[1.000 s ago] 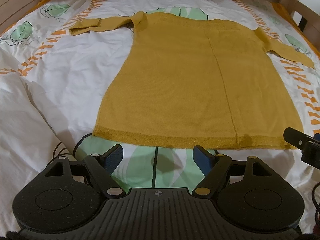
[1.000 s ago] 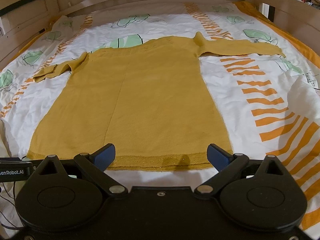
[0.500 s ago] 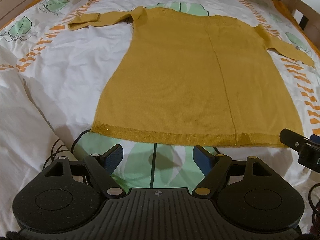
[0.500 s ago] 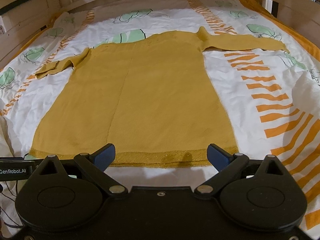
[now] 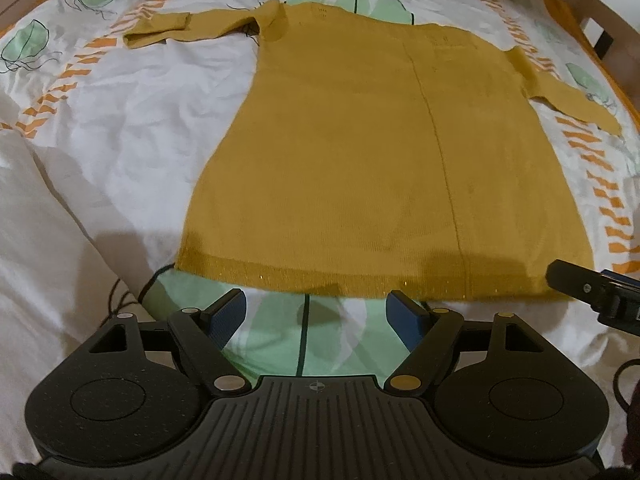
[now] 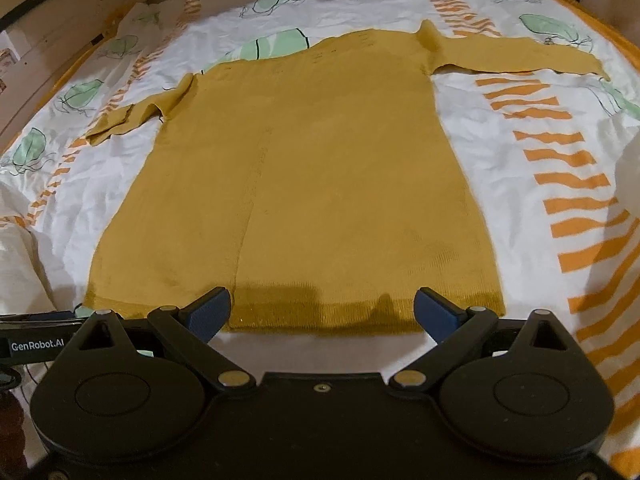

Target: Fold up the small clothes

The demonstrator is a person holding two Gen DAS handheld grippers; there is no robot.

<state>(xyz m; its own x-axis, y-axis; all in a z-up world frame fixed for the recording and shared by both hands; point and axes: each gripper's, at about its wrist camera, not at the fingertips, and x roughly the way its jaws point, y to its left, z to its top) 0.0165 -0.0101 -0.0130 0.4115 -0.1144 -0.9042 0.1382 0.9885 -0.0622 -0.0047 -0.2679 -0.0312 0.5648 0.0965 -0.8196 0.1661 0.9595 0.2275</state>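
A mustard-yellow knit top (image 5: 380, 152) (image 6: 304, 184) lies flat on the bed, hem toward me, both sleeves spread out to the sides. My left gripper (image 5: 316, 310) hovers open just short of the hem, nearer its left half, with only bedsheet between its blue pads. My right gripper (image 6: 322, 308) is open too, its pads standing over the hem's right half with nothing pinched. The right gripper's tip (image 5: 592, 288) shows at the right edge of the left wrist view.
The bedsheet (image 5: 100, 128) is white with green leaves and orange stripes, and is rumpled into a raised fold at the near left. A wooden bed frame (image 6: 52, 32) runs round the far side and both sides. A thin dark cable (image 5: 116, 300) lies near the left gripper.
Both cameras have tipped further down and come slightly closer to the hem, so the top sits lower and larger in view. The jaws have kept their spread. The top has not moved.
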